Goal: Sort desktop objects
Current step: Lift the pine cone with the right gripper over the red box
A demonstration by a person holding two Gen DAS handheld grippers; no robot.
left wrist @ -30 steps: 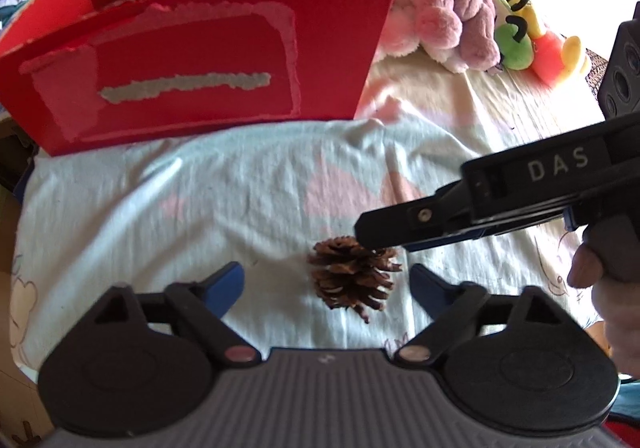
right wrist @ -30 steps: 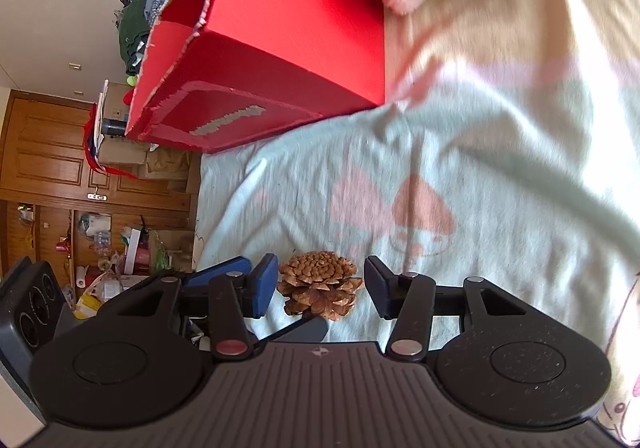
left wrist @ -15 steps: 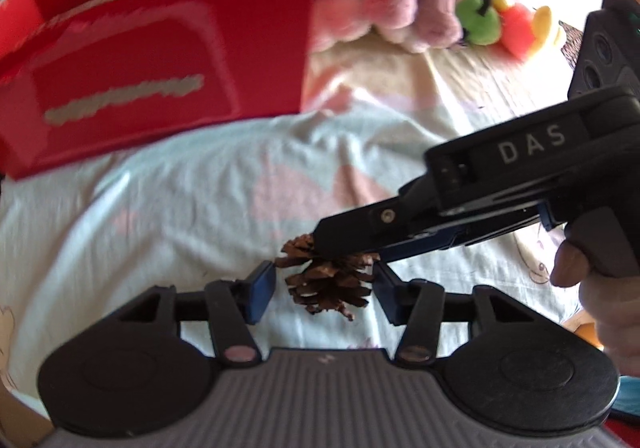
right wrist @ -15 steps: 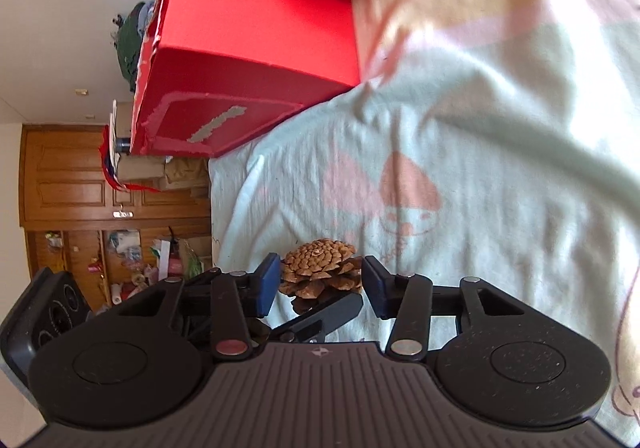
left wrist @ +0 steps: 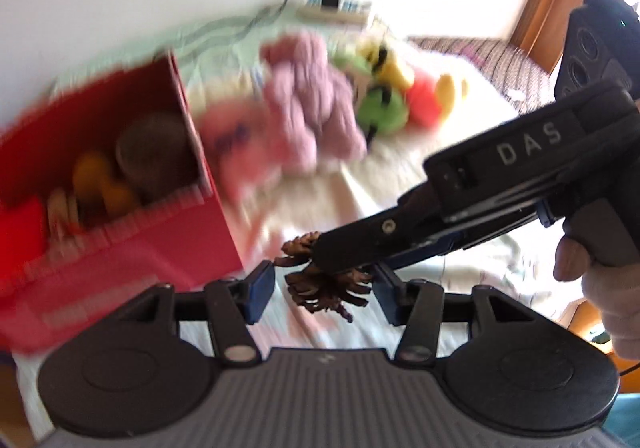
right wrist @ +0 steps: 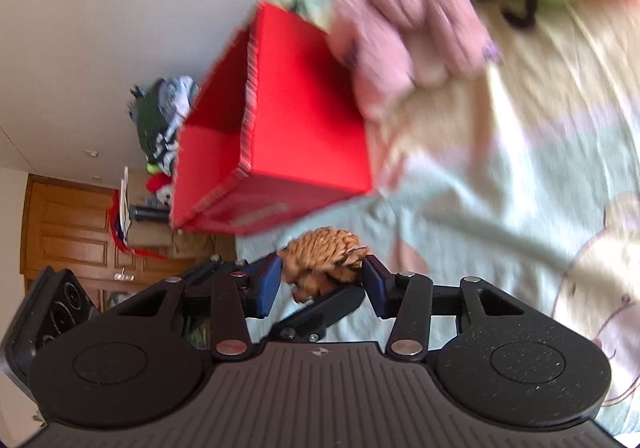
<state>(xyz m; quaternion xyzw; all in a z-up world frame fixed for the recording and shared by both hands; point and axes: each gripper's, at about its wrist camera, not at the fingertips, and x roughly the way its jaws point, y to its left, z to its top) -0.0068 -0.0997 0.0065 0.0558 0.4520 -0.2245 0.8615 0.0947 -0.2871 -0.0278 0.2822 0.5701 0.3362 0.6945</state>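
A brown pine cone [left wrist: 324,284] hangs in the air between both grippers. My right gripper [right wrist: 320,278] is shut on the pine cone [right wrist: 324,260], with a blue pad on each side of it. In the left wrist view the right gripper comes in from the right over the cone. My left gripper [left wrist: 322,290] has its blue pads [left wrist: 260,288] either side of the cone; the left pad stands slightly off it. A red cardboard box [left wrist: 120,184] stands to the left, open at the top with several items inside; it also shows in the right wrist view [right wrist: 288,128].
Plush toys lie behind the box: a pink one [left wrist: 308,104] and a green, yellow and red one [left wrist: 392,96]. A patterned cloth [right wrist: 500,208] covers the surface. A power strip with cables [left wrist: 336,8] is at the back. A wooden cabinet [right wrist: 68,232] stands beyond.
Both grippers have risen with the pine cone, lifting it off the cloth. The views tilted so the inside of the red box now shows. The left jaws narrowed around the cone.
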